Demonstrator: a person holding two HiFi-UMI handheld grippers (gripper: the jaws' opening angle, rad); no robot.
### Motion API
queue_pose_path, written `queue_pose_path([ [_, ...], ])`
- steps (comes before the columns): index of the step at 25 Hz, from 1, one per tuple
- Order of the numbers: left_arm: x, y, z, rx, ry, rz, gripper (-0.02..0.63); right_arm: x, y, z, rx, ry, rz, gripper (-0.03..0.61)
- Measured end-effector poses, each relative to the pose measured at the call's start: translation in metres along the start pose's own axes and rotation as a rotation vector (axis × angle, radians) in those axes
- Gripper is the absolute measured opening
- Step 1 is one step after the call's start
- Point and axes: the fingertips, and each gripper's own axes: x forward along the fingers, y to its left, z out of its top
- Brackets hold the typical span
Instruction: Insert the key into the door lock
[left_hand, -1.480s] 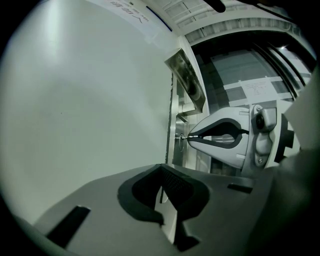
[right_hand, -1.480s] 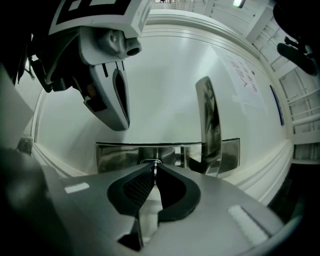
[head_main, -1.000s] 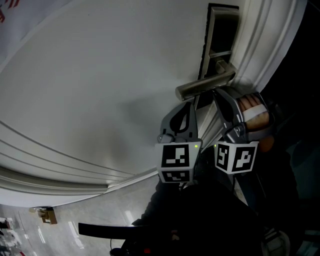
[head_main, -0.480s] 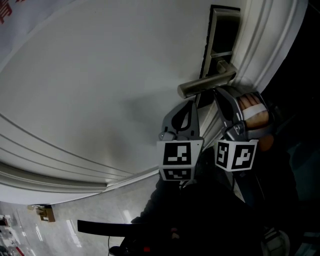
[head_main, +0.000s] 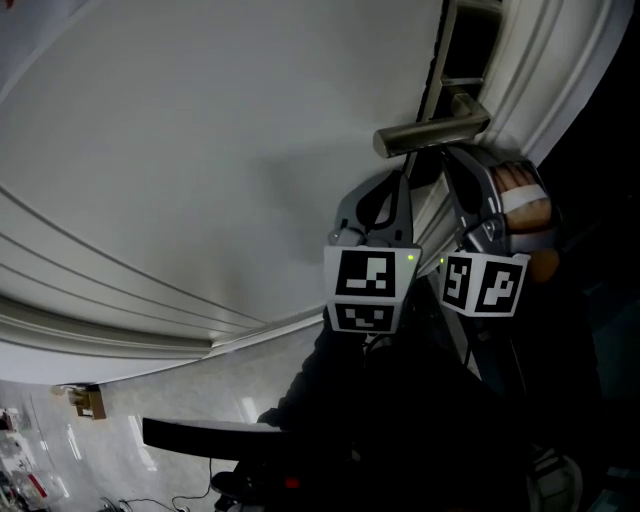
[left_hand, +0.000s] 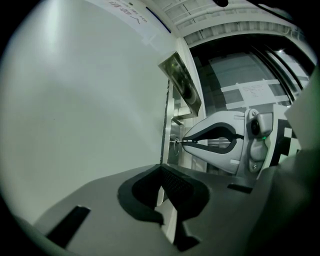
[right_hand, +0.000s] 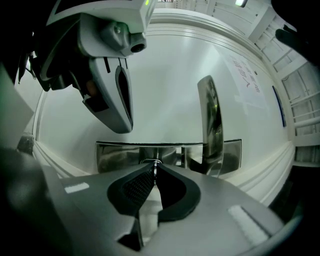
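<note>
A brushed metal lock plate (head_main: 462, 55) with a lever handle (head_main: 430, 135) sits at the right edge of the white door (head_main: 200, 150). My right gripper (right_hand: 155, 167) is shut on a thin metal key (left_hand: 179, 141) just under the handle. The key's tip is at the keyhole (right_hand: 151, 161); how deep it sits is hidden. In the head view the right gripper (head_main: 452, 160) reaches up under the handle. My left gripper (left_hand: 161, 172) is shut on nothing and hangs beside it, a little lower (head_main: 402, 178), close to the door face.
The door frame's white moulding (head_main: 545, 70) runs right of the lock plate. A hand (head_main: 522, 200) holds the right gripper. Paper notices (right_hand: 245, 75) are stuck on the door. Floor tiles and a dark bar (head_main: 200, 435) show below.
The head view has shifted, so the handle and both grippers now show slightly higher and further right. Relative to the handle, neither gripper has visibly moved.
</note>
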Motion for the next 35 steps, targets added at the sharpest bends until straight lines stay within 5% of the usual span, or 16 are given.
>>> queue_pose_path([
  [14,-0.006,0.007,-0.003,-0.011,0.004,0.009,0.002,0.003,0.002,0.001,0.001,0.013,-0.008,0.014],
  [23,-0.015,0.013,-0.003,-0.019,0.001,0.036,0.001,-0.011,0.000,0.000,0.183,-0.057,-0.013,0.023],
  [26,-0.018,0.018,-0.008,-0.024,0.011,0.055,0.002,-0.021,0.000,-0.006,0.356,-0.059,-0.022,0.023],
  [31,-0.024,0.026,-0.018,-0.022,0.036,0.092,0.002,-0.032,-0.004,-0.003,0.825,-0.164,-0.094,0.002],
  [35,-0.029,0.026,-0.024,-0.021,0.052,0.106,0.002,-0.045,0.004,0.002,1.065,-0.229,-0.038,0.002],
])
